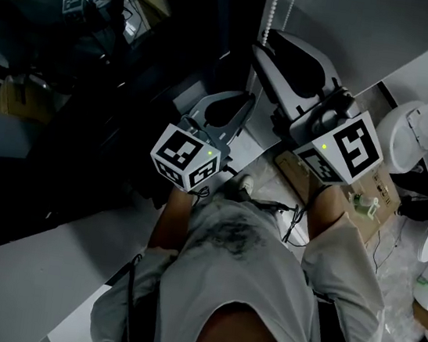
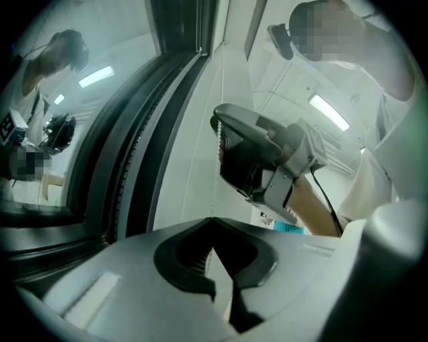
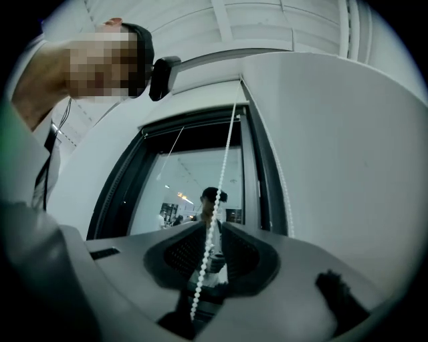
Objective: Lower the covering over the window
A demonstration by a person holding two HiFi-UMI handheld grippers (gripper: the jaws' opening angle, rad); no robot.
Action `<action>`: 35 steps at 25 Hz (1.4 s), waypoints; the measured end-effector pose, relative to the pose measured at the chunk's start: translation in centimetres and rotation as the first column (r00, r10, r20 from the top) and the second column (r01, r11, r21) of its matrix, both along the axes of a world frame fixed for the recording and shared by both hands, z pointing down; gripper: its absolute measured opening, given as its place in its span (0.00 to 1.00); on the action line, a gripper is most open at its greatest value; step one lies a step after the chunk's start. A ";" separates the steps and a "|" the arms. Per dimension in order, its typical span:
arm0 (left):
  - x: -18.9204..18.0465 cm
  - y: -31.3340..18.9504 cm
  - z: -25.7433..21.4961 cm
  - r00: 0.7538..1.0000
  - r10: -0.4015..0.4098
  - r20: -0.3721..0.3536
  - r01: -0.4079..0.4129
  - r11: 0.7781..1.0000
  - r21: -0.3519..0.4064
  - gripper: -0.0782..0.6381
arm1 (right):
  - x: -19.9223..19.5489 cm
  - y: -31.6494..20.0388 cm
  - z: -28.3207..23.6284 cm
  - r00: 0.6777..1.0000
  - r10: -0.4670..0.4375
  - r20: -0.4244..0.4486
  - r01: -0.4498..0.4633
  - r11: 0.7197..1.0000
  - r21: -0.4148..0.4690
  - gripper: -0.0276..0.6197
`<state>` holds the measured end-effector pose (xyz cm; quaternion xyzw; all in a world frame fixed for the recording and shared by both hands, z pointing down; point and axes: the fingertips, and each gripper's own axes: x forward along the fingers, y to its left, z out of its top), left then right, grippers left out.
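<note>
Bead chain — light, limp, likely slippery; best pinched across beads, high up. Right gripper jaws narrow, loose round chain — left gripper jaws together.

Pale floor with cardboard box, white round device

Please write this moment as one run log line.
left gripper: jaws shut | right gripper: jaws apart around bead chain | window: glass visible
</note>
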<state>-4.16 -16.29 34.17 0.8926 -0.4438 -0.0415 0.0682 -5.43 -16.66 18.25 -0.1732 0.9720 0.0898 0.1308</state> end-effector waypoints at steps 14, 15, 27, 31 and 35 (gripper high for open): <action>0.3 0.5 3.7 0.999 0.013 0.032 -0.010 0.997 -0.079 0.12 | -0.9 0.5 3.2 0.997 -0.035 -0.063 0.032 0.998 -0.057 0.07; 0.3 0.5 4.2 0.999 0.015 0.030 -0.013 0.996 -0.089 0.12 | -0.8 0.4 3.7 0.997 -0.035 -0.070 0.030 0.997 -0.068 0.07; 0.9 1.9 9.1 0.999 0.040 0.030 -0.033 0.980 -0.196 0.12 | -0.5 0.9 8.8 0.993 -0.049 -0.112 0.030 0.986 -0.166 0.07; 1.1 2.3 10.6 0.998 0.043 0.034 -0.034 0.973 -0.229 0.12 | -0.6 1.2 10.3 0.989 -0.058 -0.134 0.032 0.982 -0.188 0.07; 0.5 2.8 10.6 0.997 0.013 0.076 0.004 0.976 -0.216 0.13 | -0.3 1.5 10.8 0.990 -0.059 -0.125 0.033 0.979 -0.202 0.07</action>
